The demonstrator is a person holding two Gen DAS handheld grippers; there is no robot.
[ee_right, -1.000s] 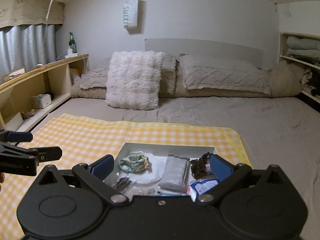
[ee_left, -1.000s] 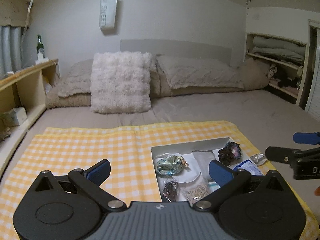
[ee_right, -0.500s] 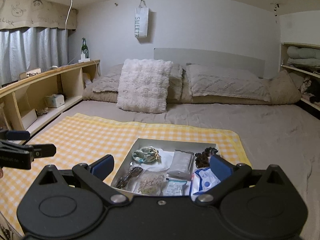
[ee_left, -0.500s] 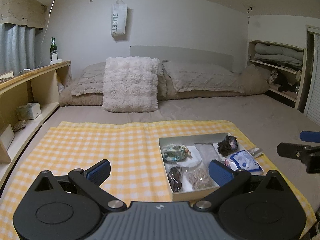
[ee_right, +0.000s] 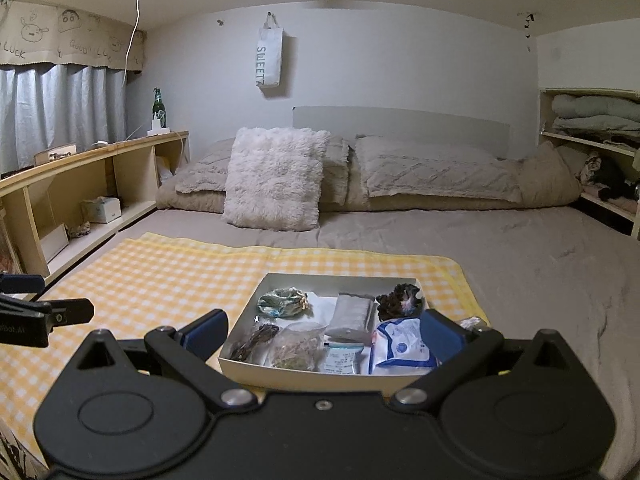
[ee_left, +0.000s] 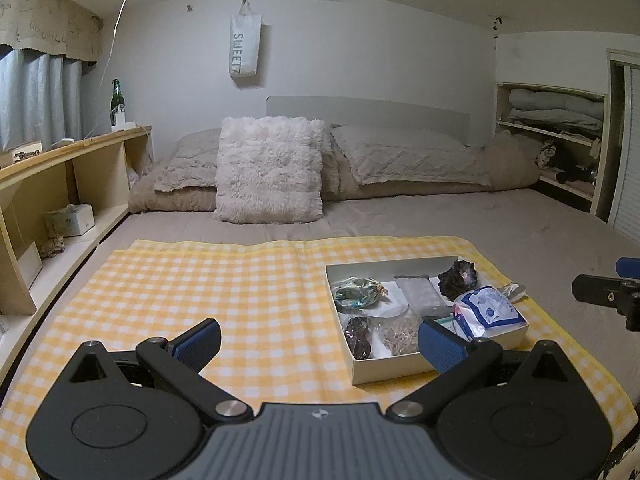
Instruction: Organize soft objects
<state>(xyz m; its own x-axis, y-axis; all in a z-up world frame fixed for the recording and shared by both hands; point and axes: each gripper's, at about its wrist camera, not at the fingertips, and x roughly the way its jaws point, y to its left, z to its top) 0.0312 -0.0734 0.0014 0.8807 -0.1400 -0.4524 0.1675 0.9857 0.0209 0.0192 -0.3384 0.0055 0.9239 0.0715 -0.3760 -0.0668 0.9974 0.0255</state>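
Since the earlier frames, both hand-held grippers have drawn back and risen, so the whole white box (ee_left: 400, 368) now shows. The box, taken as the landmark, rests on the yellow checked cloth (ee_left: 240, 292) spread over the bed (ee_left: 520, 220). The left hand-held gripper (ee_left: 320, 340) hangs left of the box, fingers spread, holding nothing. Inside the box, from left to right: a teal scrunchie (ee_right: 282, 302) with a dark scrunchie (ee_right: 256, 338) and a clear bag of rubber bands (ee_right: 300, 346) nearer the camera, a grey pouch (ee_right: 352, 312), a dark purple scrunchie (ee_right: 400, 300) and a blue-white packet (ee_right: 400, 348). The right hand-held gripper (ee_right: 324, 330) hovers before the box, fingers spread, empty.
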